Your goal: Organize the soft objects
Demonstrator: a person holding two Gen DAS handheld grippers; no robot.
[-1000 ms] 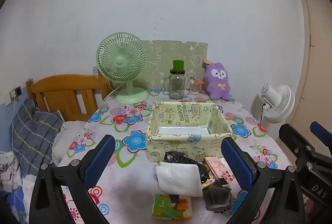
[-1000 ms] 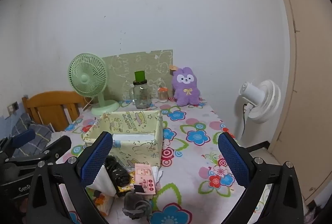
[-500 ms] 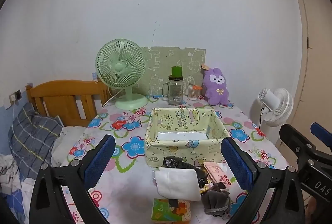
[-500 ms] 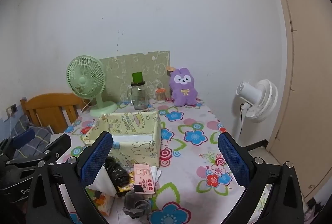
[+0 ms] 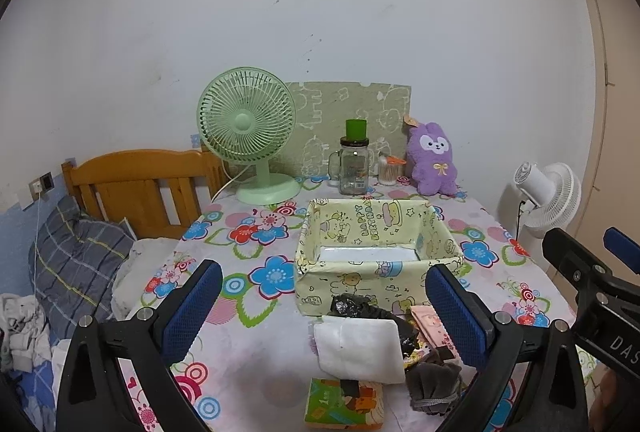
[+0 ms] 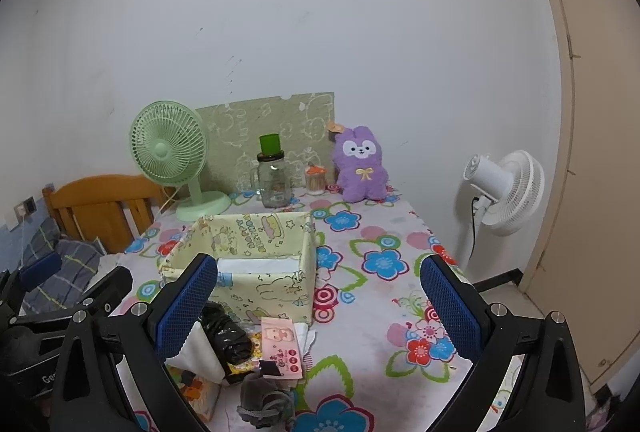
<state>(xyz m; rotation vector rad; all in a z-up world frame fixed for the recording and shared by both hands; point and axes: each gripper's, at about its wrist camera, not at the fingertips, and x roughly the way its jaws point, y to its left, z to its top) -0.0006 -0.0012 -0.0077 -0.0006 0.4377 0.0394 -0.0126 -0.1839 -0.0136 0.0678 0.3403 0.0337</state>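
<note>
A pale yellow cartoon-print fabric box stands mid-table, with something white lying flat inside. In front of it lies a pile: a white pad, a black crinkled bag, a pink packet, a grey cloth pouch and a green tissue pack. My left gripper is open and empty, held above the pile. My right gripper is open and empty, to the right of the pile.
A green desk fan, a glass jar with green lid, a small jar of sticks and a purple plush rabbit line the table's far edge. A wooden bed headboard is at left. A white floor fan stands right.
Both grippers have drawn back and risen slightly, so the box and pile sit lower and smaller in view. Both stay open; nothing on the table has moved.
</note>
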